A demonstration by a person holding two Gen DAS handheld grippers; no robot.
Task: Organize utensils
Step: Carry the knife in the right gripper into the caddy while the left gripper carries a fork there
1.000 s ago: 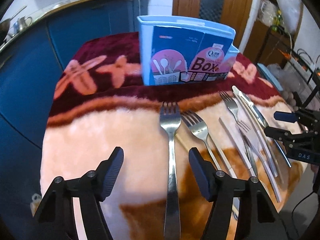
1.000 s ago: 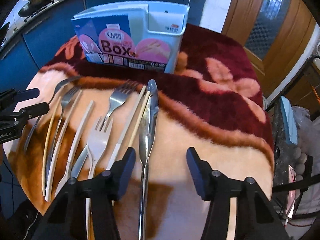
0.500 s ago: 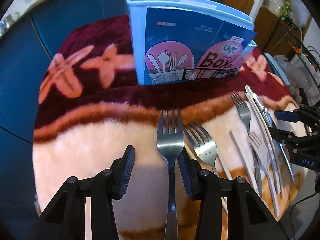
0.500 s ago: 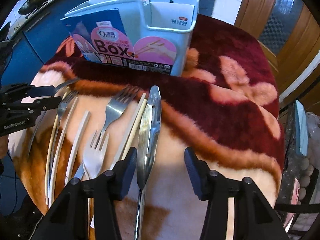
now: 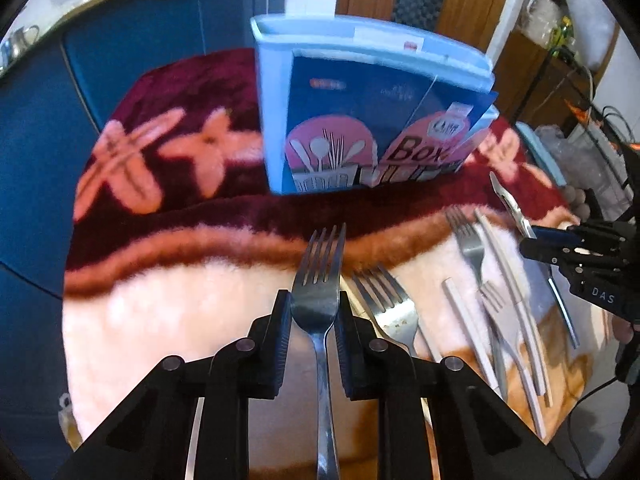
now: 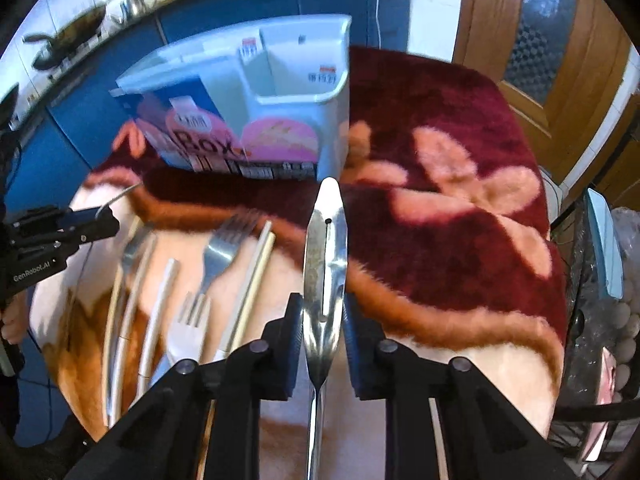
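My left gripper (image 5: pixel 314 300) is closing its jaws, and the pads press on the head of a steel fork (image 5: pixel 320 268), tines pointing at the box. My right gripper (image 6: pixel 322 304) is closing too, its pads against a steel knife (image 6: pixel 326 240) whose tip points at the box. The light blue utensil box (image 5: pixel 360 80) stands upright at the back of the table; its open compartments (image 6: pixel 296 80) show in the right wrist view. Each gripper shows in the other's view: left gripper (image 6: pixel 100 222), right gripper (image 5: pixel 532 240).
More utensils lie on the pink and maroon blanket (image 5: pixel 160 320): a second steel fork (image 5: pixel 390 304), another fork (image 6: pixel 224 248), a white plastic fork (image 6: pixel 192 328) and pale chopsticks (image 6: pixel 256 276). Blue cabinets (image 5: pixel 140 40) stand behind, a wooden door (image 6: pixel 560 40) at the right.
Both grippers' jaws have come together, the left onto the fork and the right onto the knife. Both utensils now sit raised with their tips nearer the box.
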